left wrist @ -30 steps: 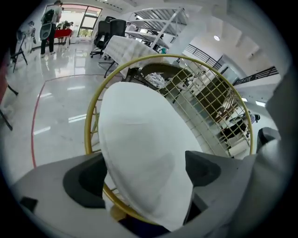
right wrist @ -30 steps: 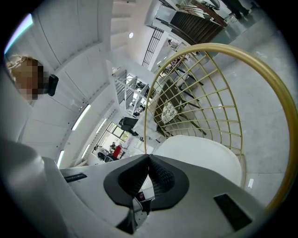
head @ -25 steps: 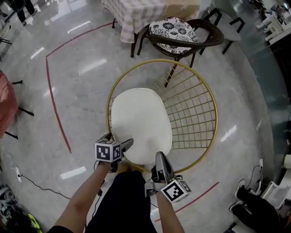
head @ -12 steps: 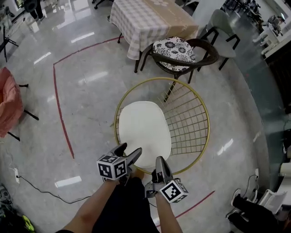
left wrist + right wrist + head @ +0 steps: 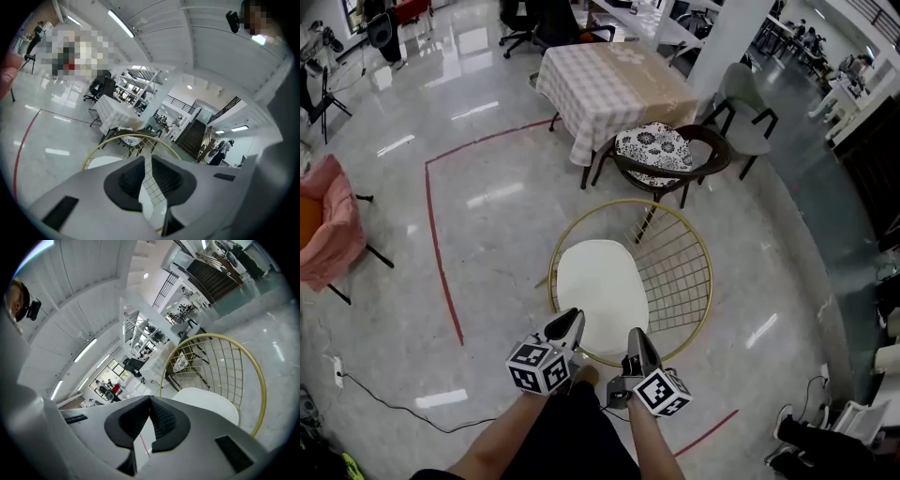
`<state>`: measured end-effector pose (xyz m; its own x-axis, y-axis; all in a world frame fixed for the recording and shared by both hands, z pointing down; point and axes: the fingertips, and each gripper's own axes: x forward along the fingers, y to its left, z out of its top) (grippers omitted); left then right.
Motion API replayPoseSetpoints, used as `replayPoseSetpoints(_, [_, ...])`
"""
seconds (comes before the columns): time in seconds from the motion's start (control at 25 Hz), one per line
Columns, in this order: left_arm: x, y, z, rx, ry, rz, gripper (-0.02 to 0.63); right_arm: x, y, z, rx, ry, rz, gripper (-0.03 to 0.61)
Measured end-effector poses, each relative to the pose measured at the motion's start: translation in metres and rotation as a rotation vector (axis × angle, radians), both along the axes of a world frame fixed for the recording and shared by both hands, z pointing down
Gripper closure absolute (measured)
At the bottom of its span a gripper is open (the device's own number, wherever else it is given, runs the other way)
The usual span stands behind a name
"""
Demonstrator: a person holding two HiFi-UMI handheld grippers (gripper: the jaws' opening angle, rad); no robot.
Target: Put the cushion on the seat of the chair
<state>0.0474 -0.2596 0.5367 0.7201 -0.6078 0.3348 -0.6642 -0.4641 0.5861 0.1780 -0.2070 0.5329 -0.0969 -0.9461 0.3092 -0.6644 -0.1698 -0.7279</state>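
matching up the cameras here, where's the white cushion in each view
Head view: the white cushion lies just below centre, on the seat inside the gold wire chair.
Left gripper view: lower left, a sliver under the gold rim.
Right gripper view: right of centre, inside the rim.
Shared landmark: the chair's gold ring.

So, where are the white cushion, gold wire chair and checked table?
white cushion (image 5: pixel 602 292), head view, its centre.
gold wire chair (image 5: pixel 673 269), head view, wire back.
checked table (image 5: pixel 614 89), head view, cloth top.
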Motion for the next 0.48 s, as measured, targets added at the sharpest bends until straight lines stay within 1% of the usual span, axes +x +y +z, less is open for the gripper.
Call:
replayPoseSetpoints(0.12, [-0.003,0.006,-0.023,0.034,0.029,0.017,0.615,-0.003,0.005,-0.016,0.010,0.055,-0.007,0.560])
replayPoseSetpoints(0.24, [-0.004,0.014,-0.044,0.051,0.064,0.041,0.618,-0.005,0.008,-0.033,0.028,0.089,0.000,0.560])
replayPoseSetpoints(0.36, [0.000,0.023,-0.058,0.060,0.050,0.068,0.618,-0.009,0.011,-0.051,0.056,0.097,-0.003,0.560])
replayPoseSetpoints(0.48, [0.005,0.027,-0.066,0.056,0.049,0.078,0.617,-0.012,0.010,-0.066,0.089,0.148,-0.025,0.561])
